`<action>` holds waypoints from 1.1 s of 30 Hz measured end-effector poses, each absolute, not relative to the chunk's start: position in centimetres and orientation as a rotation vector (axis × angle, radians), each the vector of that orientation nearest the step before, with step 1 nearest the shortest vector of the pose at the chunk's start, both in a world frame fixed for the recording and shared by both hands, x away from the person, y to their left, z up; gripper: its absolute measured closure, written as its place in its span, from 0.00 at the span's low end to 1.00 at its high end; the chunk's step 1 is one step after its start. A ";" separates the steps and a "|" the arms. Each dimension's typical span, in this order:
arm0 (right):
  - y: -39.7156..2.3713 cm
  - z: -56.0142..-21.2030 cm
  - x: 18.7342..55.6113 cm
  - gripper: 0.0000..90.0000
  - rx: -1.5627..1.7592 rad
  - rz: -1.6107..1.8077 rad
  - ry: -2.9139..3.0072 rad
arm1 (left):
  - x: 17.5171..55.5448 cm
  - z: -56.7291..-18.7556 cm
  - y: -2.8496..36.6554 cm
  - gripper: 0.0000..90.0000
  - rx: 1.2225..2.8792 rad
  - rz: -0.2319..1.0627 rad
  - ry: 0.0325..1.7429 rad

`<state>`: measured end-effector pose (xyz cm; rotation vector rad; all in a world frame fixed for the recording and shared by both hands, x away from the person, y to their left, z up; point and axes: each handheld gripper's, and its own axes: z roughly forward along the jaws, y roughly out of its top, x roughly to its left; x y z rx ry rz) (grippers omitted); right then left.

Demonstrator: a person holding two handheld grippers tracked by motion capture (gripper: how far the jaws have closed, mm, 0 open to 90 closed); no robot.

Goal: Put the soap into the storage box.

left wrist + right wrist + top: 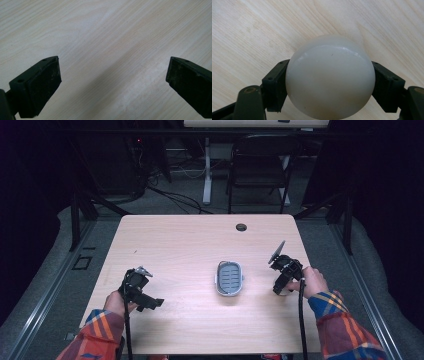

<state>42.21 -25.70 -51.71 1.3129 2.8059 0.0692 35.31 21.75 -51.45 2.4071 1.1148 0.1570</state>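
Left gripper (150,302) low over the bare wooden counter (190,245), jaws spread wide, nothing between them. Mid-counter: a small grey oval tray (230,278) with a slotted floor. Right gripper (281,287) near the counter's right edge, clenched on a smooth white ball (329,77), jaws pressing both its sides.

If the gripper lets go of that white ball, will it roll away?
Probably. The ball looks round and smooth, and the table under it is flat, so it would likely roll. Its glossy surface hints it may be slippery; the right hand-held gripper touches it at just two sides. It keeps its shape in the grip, so it seems stiff.
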 end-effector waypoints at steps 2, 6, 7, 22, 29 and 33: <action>-25.1 -51.5 42.4 0.27 1.307 0.062 2.814 | 35.3 -51.4 21.7 0.00 2.407 0.159 1.113; -24.6 -51.3 42.6 0.27 1.274 0.051 2.834 | 35.3 -51.5 21.7 0.00 2.407 0.155 1.112; -24.5 -51.4 42.6 0.27 1.279 0.076 2.823 | 35.3 -51.5 21.7 0.00 2.408 0.153 1.114; -23.1 -50.3 43.1 0.27 1.250 0.091 2.827 | 35.3 -51.5 21.7 0.00 2.412 0.154 1.110; -22.6 -49.6 43.3 0.27 1.210 0.083 2.842 | 35.3 -51.5 21.6 0.00 2.417 0.156 1.110; -22.3 -49.2 43.3 0.27 1.197 0.096 2.841 | 35.4 -51.5 21.6 0.00 2.418 0.150 1.110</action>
